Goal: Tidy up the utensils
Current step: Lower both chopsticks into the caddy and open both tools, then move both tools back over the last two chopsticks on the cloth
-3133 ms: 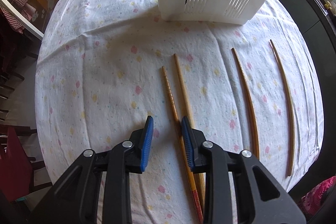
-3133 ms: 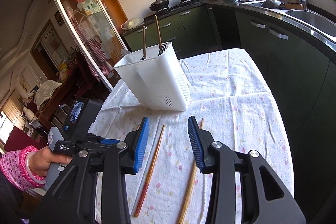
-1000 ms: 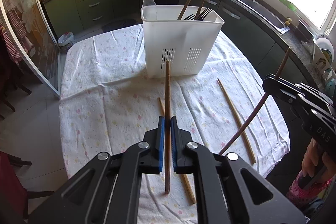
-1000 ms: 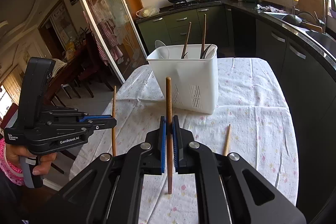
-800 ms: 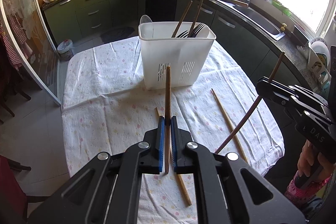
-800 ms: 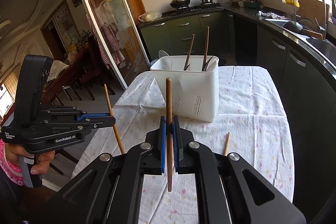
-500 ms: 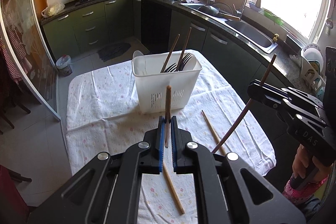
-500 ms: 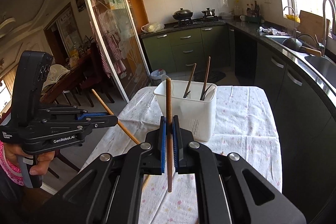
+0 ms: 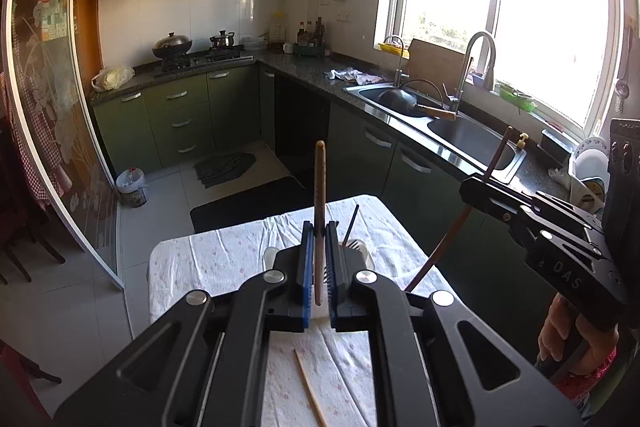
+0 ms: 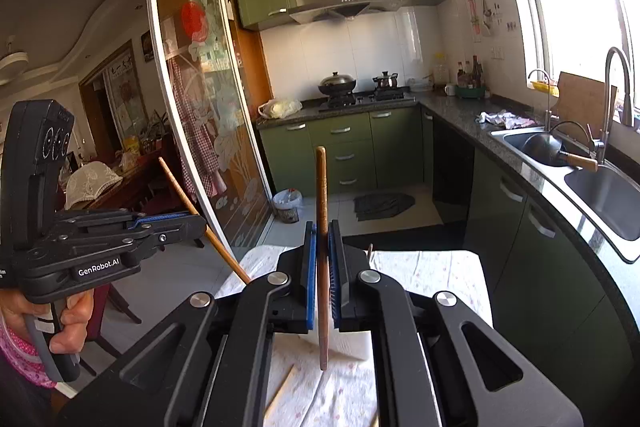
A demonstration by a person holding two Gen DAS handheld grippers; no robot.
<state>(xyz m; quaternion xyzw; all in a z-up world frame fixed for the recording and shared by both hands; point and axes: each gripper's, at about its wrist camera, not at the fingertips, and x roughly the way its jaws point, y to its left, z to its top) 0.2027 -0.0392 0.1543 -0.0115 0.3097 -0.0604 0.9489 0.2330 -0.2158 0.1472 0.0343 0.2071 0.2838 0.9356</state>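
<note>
My left gripper (image 9: 319, 231) is shut on a wooden chopstick (image 9: 319, 195) that stands upright between its blue pads. My right gripper (image 10: 322, 231) is shut on another wooden chopstick (image 10: 321, 211), also upright. Both are raised high above the table. The white utensil basket (image 9: 362, 247) is mostly hidden behind the left gripper, with dark utensil handles (image 9: 352, 221) sticking out. In the right wrist view only a low part of the basket (image 10: 352, 345) shows. The left gripper also shows in the right wrist view (image 10: 176, 221), and the right gripper in the left wrist view (image 9: 480, 187), each with its chopstick.
A loose chopstick (image 9: 310, 391) lies on the flowered tablecloth (image 9: 224, 259) below the left gripper; two more (image 10: 280, 387) lie below the right one. Green kitchen cabinets, a sink (image 9: 468, 137) and a glass sliding door (image 10: 192, 131) surround the table.
Both grippers have risen and tilted up with their chopsticks. The table and basket have dropped low in both views, and the basket is now largely hidden behind the jaws.
</note>
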